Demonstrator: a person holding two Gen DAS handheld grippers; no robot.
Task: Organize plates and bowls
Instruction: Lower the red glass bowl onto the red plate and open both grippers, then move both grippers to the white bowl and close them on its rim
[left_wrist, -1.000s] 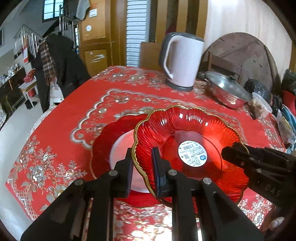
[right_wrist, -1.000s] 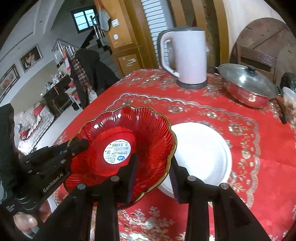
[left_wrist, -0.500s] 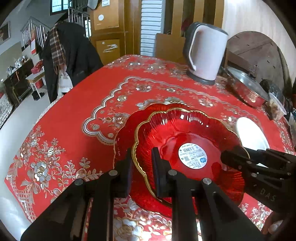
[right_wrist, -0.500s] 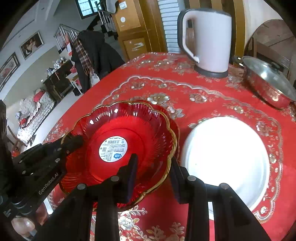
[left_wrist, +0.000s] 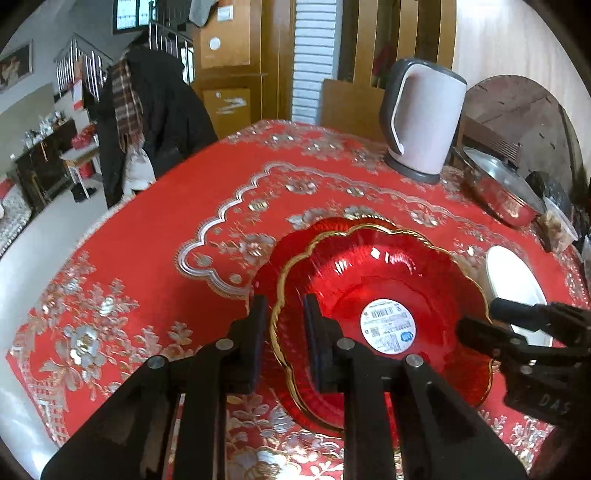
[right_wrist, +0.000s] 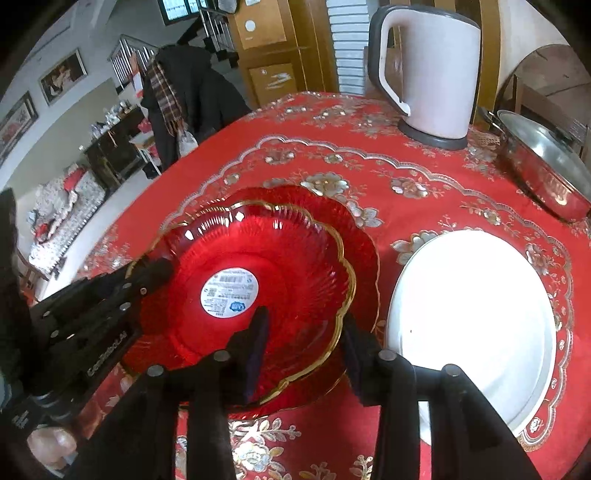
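Observation:
A red scalloped glass bowl (left_wrist: 369, 291) with a gold rim and a white sticker sits over a larger red plate (left_wrist: 266, 266). The bowl also shows in the right wrist view (right_wrist: 288, 266), above the red plate (right_wrist: 362, 236). My left gripper (left_wrist: 284, 332) straddles the bowl's left rim, one finger inside and one outside. My right gripper (right_wrist: 303, 339) straddles the opposite rim the same way. A white plate (right_wrist: 472, 310) lies to the right of the red one, also seen in the left wrist view (left_wrist: 513, 280).
A pink electric kettle (left_wrist: 424, 118) stands at the table's far side, with a lidded steel pot (left_wrist: 498, 188) to its right. The red patterned tablecloth (left_wrist: 147, 258) covers the table. A chair draped with dark clothes (left_wrist: 147, 122) stands beyond the far left edge.
Both grippers carried the red bowl leftward, off from above the white plate and down over the red plate. The right gripper's jaws now stand a little wider.

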